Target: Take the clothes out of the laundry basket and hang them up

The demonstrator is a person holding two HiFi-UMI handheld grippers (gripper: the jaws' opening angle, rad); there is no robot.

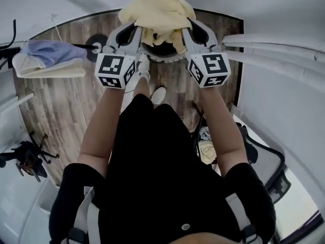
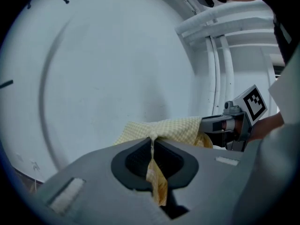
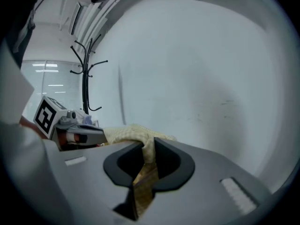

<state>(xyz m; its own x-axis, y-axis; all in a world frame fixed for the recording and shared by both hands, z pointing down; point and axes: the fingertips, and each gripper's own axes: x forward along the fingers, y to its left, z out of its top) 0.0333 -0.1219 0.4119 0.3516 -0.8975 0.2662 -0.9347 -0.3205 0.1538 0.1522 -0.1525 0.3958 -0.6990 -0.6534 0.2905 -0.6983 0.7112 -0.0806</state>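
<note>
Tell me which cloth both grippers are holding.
The pale yellow checked cloth, pinched by the left gripper and right gripper; the bluish garment sits apart, untouched.

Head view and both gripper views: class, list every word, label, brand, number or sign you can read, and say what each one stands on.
No readable text in any view.
Left gripper, marker cube: black-and-white square pattern only, no letters.
Right gripper, marker cube: square pattern only, no letters.
Yellow cloth: no label or print shows.

Left gripper (image 1: 129, 35) and right gripper (image 1: 196, 33) clamped, arms outstretched.
</note>
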